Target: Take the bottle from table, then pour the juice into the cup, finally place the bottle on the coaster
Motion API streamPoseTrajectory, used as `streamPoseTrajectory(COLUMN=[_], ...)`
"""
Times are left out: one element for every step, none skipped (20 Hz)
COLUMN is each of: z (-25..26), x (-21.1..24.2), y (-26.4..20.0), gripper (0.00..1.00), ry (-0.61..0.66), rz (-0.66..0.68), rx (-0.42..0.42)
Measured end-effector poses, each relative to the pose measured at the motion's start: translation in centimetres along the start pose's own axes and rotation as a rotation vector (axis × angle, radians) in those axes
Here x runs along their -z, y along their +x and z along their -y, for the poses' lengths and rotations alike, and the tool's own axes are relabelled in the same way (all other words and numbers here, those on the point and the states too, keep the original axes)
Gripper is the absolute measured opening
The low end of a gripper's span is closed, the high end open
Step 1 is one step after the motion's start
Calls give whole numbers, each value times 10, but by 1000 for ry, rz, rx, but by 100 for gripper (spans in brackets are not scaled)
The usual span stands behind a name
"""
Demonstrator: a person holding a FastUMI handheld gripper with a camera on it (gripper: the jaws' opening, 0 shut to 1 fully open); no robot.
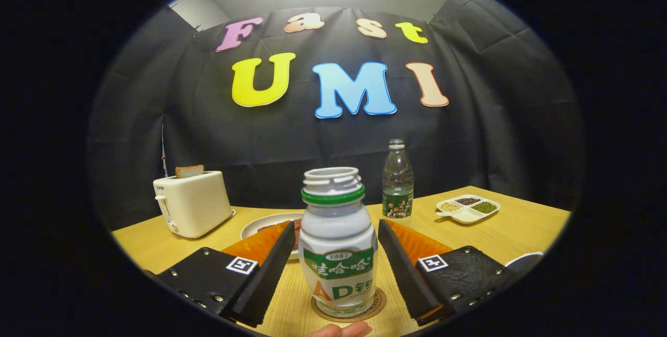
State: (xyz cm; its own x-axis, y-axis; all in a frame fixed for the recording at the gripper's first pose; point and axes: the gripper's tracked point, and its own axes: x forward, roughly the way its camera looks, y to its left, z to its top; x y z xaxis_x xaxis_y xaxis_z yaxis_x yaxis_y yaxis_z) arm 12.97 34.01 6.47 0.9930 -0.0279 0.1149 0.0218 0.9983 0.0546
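The uncapped bottle (337,243) stands upright on the coaster (349,310), so placing looks done. The claw (336,259) is spread wide around it, fingers clear of both sides, gripping nothing.

Gripper (337,269) with 2 wedge-shaped jaws, riveted mounting plates (each bearing 1 square black-and-white marker tag)

Light falls from overhead, blowing out a bright patch on the grey wall above the cloth. The pale wooden counter (500,222) is evenly lit, with soft shadows. Glare streaks the small white plastic bottle with green collar (337,243), which is sharp. Fisheye bending curves the counter's far corners, dimming outward.
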Motion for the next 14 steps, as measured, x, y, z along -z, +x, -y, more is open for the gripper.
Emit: streamPoseTrajectory(z=[0,-3,-4,-5,-3,-2,0,1,2,4,6,7,9,12], x=[-8,-17,-25,-32,-40,-46,-52,-60,-66,-71,-75,-79,-80,-81], y=[0,-2,-5,-9,-12,-16,-22,-29,-37,-45,-53,-62,-71,-81], gripper=[97,97,97,97,96,96,96,96,96,96,97,97,97,96], ry=[-1,3,9,13,8,-2,-11,-16,-16,-13,-11,-8,-7,-17], rz=[22,46,66,83,95,98,106,113,114,112,108,103,94,89], rx=[-2,-11,-15,-15,-11,-2,5,9,12,15,16,13,10,12])
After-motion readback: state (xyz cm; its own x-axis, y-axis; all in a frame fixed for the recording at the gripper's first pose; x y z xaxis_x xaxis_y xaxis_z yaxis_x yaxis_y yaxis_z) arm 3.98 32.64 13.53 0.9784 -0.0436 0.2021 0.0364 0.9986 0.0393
